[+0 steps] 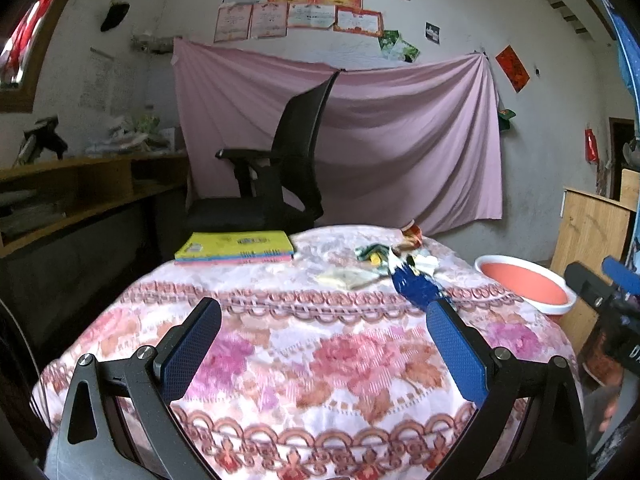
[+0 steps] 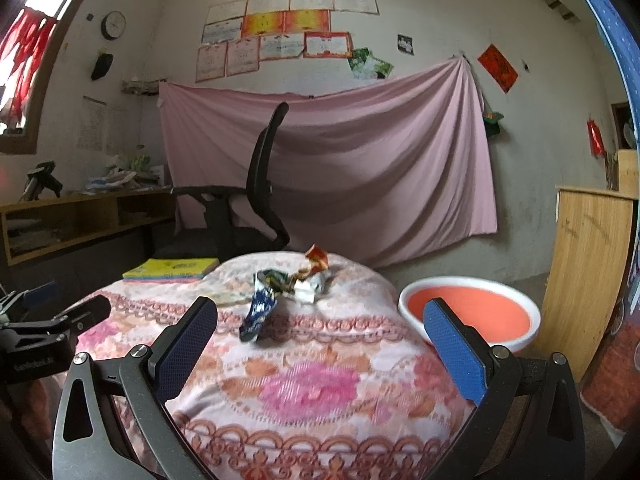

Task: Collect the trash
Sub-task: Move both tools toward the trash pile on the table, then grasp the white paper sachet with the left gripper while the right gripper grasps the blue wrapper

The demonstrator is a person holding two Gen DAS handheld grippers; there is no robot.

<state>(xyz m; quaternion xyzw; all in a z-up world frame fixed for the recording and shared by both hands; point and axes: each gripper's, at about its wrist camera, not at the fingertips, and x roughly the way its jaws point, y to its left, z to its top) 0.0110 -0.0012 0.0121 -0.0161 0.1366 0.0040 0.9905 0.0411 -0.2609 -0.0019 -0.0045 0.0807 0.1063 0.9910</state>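
Several crumpled wrappers lie in a heap on the floral cloth-covered table point(image 1: 304, 360): a blue wrapper point(image 1: 416, 284) point(image 2: 259, 311), a green one point(image 1: 370, 251) point(image 2: 276, 276), a red one point(image 1: 414, 234) point(image 2: 316, 260) and a pale flat one point(image 1: 348, 279). A white basin with a red inside point(image 1: 528, 284) point(image 2: 472, 312) stands just past the table's right edge. My left gripper point(image 1: 324, 312) is open and empty above the near table. My right gripper point(image 2: 320, 316) is open and empty, short of the heap; it also shows in the left wrist view point(image 1: 600, 284).
A stack of yellow and pink books point(image 1: 236, 246) point(image 2: 172, 270) lies at the table's far left. A black office chair point(image 1: 276, 168) stands behind it. A wooden desk point(image 1: 80, 192) runs along the left, a wooden cabinet point(image 2: 588, 264) stands on the right.
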